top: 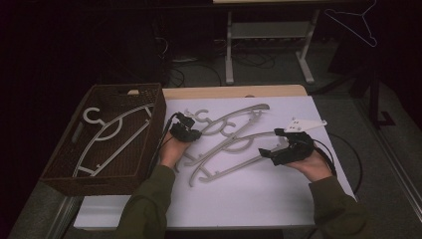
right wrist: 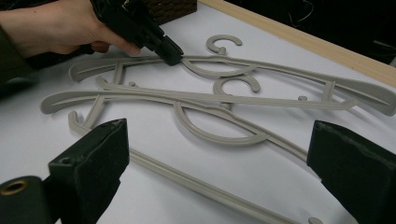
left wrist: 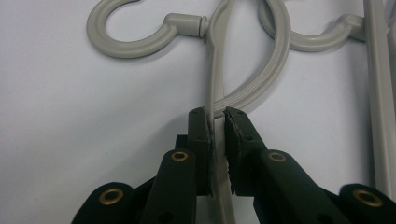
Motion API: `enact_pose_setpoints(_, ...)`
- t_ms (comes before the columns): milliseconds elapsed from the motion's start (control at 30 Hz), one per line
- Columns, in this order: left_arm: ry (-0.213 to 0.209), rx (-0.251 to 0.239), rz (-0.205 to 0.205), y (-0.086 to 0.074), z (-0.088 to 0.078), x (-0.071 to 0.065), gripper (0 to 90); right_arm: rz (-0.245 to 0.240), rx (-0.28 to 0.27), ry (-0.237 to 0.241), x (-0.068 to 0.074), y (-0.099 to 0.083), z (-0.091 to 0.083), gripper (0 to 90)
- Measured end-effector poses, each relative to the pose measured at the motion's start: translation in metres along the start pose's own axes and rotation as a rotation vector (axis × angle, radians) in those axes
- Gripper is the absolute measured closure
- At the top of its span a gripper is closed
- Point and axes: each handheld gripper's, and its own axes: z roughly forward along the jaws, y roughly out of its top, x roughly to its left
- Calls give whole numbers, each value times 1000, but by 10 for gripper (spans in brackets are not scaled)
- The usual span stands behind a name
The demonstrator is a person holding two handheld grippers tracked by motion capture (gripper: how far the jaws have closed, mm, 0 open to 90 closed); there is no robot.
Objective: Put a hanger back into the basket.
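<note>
While the person's left hand leans over the white desk [top: 249, 199], the left gripper [left wrist: 215, 122] has its jaws clamped on the thin upper bar of a pale grey plastic clothes hanger [left wrist: 219, 70], just below its hook. That hanger lies flat beside the dark woven basket [top: 64, 164], partly overlapping a second grey hanger [right wrist: 196, 100] of the same kind. The right gripper [right wrist: 219, 158] hovers low over the near edge of the second hanger, jaws spread wide apart with nothing between them.

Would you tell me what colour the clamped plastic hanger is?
Pale grey plastic hanger, plain and unpatterned; the left gripper view shows it best.
</note>
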Motion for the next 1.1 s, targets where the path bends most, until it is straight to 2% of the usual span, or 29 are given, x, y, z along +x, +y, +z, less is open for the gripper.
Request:
enact_pose_setpoints(267, 6, 8, -8, 1, -1, -1, 815, 4, 3, 3, 0, 0, 0, 51)
enact_pose_setpoints(400, -7, 5, -10, 1, -6, -2, 817, 7, -3, 0, -1, 0, -1, 51)
enact_pose_setpoints(467, -19, -8, -14, 3, -10, -3, 817, 7, -3, 0, -1, 0, -1, 51)
enact_pose_setpoints(733, -26, -52, -13, 10, -30, -7, 818, 5, -4, 0, 0, 0, 0, 51)
enact_pose_setpoints(933, -24, -63, 8, 18, -47, -10, 819, 4, -7, 1, 0, 1, -1, 51)
enact_pose_setpoints(1100, -23, -93, 14, 25, -61, -15, 819, 8, -7, 2, 0, 1, -1, 51)
